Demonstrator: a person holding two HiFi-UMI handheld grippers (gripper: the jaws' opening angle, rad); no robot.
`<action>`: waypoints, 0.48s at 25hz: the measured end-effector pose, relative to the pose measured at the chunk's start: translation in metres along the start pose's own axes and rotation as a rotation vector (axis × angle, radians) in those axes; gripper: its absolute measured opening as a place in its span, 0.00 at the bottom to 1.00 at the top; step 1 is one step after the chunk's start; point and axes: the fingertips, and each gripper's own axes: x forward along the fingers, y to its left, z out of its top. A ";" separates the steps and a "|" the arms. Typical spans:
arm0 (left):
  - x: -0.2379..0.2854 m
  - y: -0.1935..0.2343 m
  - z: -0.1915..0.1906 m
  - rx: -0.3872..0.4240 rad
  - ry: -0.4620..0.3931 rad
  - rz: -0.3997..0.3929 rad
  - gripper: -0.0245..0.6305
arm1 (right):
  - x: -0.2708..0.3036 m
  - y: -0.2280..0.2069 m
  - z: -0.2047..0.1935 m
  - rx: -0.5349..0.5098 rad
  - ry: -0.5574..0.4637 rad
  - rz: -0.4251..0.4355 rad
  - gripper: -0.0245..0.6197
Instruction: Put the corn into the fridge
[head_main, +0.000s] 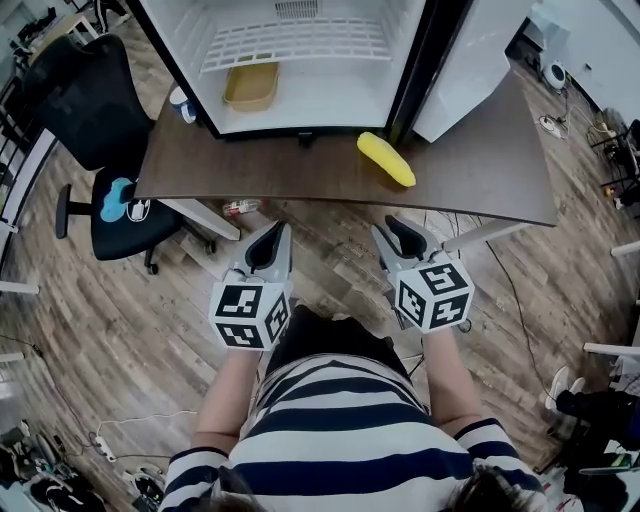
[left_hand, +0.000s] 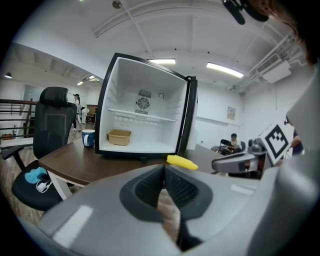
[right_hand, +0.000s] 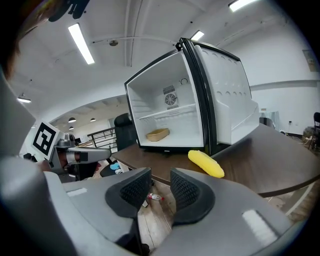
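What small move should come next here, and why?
Probably bring the right tool forward to the corn: its jaws stand apart and empty, the corn lies on the table just ahead, and the fridge already stands open.

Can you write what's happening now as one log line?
corn: on table | fridge: open | left gripper: shut, empty | right gripper: open, empty
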 end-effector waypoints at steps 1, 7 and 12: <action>0.003 -0.001 0.001 0.003 0.001 -0.001 0.04 | 0.002 -0.004 0.000 -0.001 0.000 0.001 0.21; 0.027 0.010 0.007 0.008 0.021 -0.005 0.04 | 0.024 -0.020 0.013 -0.006 -0.004 -0.004 0.32; 0.059 0.019 0.016 0.016 0.040 -0.031 0.04 | 0.046 -0.044 0.028 -0.028 0.005 -0.040 0.40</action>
